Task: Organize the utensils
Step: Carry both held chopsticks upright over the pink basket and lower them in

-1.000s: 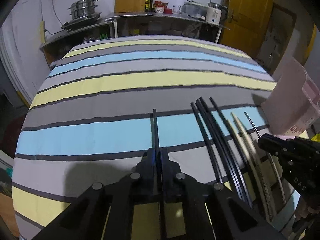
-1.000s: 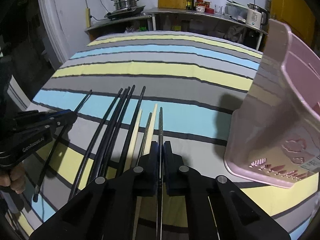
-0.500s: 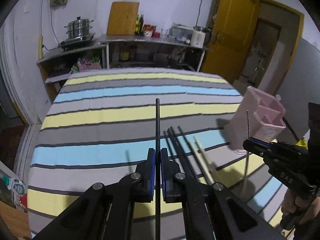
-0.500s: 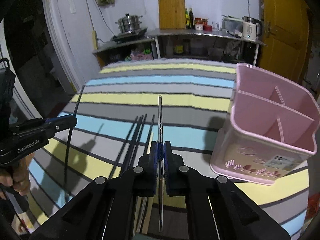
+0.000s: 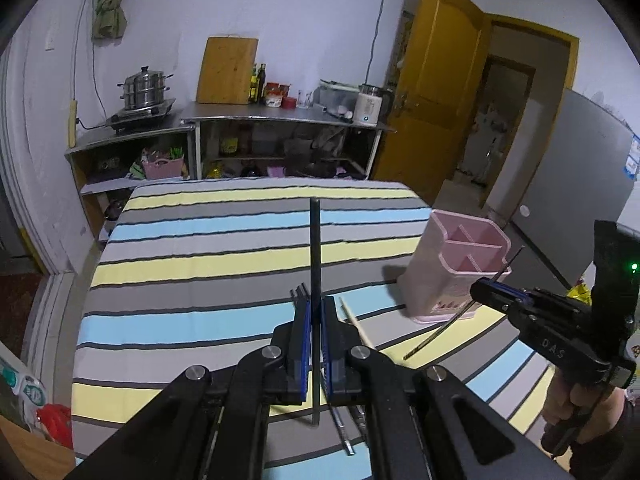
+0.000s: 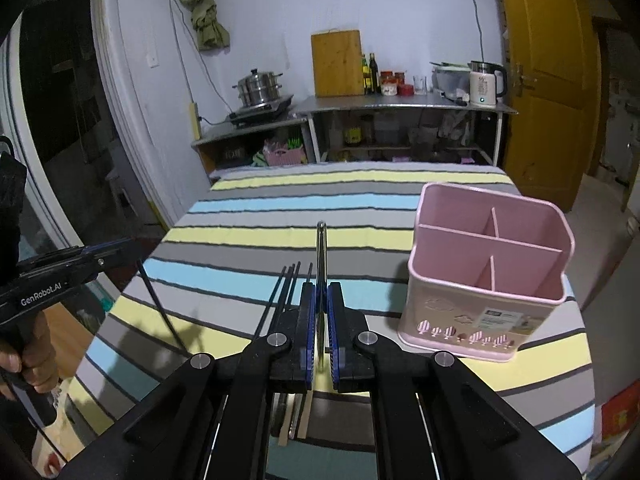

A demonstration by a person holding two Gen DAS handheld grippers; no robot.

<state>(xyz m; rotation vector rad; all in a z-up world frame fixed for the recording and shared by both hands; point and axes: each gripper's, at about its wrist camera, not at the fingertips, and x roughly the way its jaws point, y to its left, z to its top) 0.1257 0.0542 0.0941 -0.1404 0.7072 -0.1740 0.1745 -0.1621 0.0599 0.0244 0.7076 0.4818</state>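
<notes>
You have lifted both sticks up off the striped cloth table [image 6: 248,236], so picking up is done and dropping them in comes next. Your left gripper [image 5: 315,312] has its fingers squeezed tight on one thin black chopstick [image 5: 315,248], which pokes out past the fingertips. Your right gripper [image 6: 321,300] pinches a shiny silver metal chopstick [image 6: 321,248] the same way. The pink plastic holder with walls inside [image 6: 486,280] stands empty, ahead and to the right of your right fingers. More black chopsticks [image 6: 286,288] lie on the cloth under the fingers.
</notes>
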